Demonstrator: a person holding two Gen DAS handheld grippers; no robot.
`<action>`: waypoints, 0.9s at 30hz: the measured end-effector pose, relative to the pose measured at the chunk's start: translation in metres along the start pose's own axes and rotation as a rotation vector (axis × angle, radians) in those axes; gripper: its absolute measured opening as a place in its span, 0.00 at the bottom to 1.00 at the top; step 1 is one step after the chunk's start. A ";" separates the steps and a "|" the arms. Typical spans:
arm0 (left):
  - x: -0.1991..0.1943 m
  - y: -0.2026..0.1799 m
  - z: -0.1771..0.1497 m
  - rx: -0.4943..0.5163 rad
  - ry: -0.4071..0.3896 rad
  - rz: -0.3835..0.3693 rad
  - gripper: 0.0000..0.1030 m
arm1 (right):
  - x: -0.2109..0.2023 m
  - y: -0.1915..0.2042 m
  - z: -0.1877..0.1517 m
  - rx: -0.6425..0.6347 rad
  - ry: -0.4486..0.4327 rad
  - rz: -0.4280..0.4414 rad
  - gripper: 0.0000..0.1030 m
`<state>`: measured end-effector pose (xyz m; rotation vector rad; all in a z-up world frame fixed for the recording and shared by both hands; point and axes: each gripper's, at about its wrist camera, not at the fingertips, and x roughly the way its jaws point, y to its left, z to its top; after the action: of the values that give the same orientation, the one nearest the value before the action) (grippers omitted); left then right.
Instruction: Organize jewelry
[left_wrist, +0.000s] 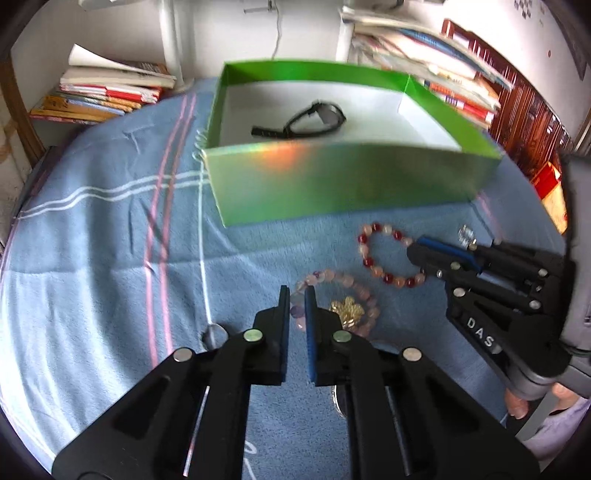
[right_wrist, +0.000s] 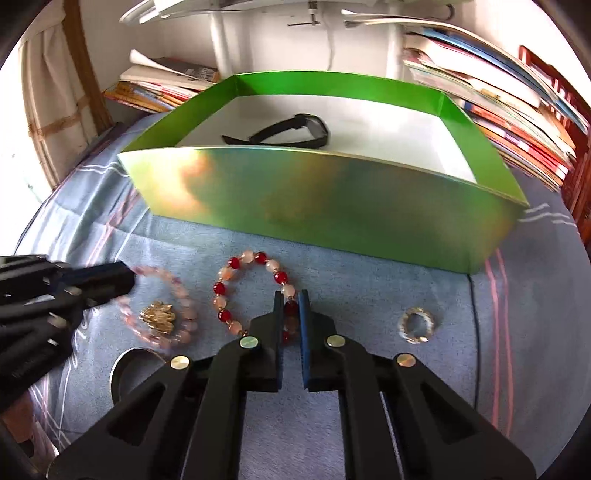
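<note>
Both grippers sit nearest the cameras, each pinching a bead bracelet that lies on the blue cloth in front of the box. From the left wrist view, the left gripper (left_wrist: 297, 291) has its jaws pressed in on the near-left arc of the pale bracelet (left_wrist: 354, 286), the pink and lilac one ringed around a gold charm (left_wrist: 347, 312). From the right wrist view, the right gripper (right_wrist: 290, 299) has its jaws drawn in on the near-right arc of the red bracelet (right_wrist: 236, 295), a red bead showing between the pads.

Going by size, the green box (left_wrist: 332, 177) stands open toward the far edge of the bench, its near wall just beyond the bracelets. Inside it, on the white floor, lies a black watch (left_wrist: 306, 123); I judge that to be the only piece stowed so far. Next down come the two bracelets, both gripped but not yet raised off the cloth, so the lift and carry over the wall remain. Smallest is a clear ring (right_wrist: 417, 325) on the cloth toward the right edge, well apart from the red bracelet and untouched. A round metal rim (right_wrist: 129, 365) shows near the front edge; what it is I cannot tell.

Writing: the white letters "DAS" show on the right gripper's body in the left wrist view. Book spines behind the box are too blurred to read.
</note>
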<state>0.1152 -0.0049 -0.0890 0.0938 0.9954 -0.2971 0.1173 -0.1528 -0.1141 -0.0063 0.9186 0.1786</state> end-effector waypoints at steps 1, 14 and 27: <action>-0.006 0.001 0.002 -0.003 -0.016 0.001 0.08 | -0.001 -0.002 0.000 0.009 0.001 -0.006 0.08; -0.066 0.010 0.023 -0.021 -0.157 -0.050 0.08 | -0.049 -0.004 0.003 0.022 -0.080 0.023 0.08; -0.019 0.013 -0.022 -0.059 0.027 -0.063 0.08 | -0.044 -0.033 -0.034 0.071 0.034 -0.041 0.08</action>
<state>0.0911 0.0161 -0.0856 0.0135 1.0340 -0.3244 0.0697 -0.1947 -0.1022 0.0372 0.9572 0.1078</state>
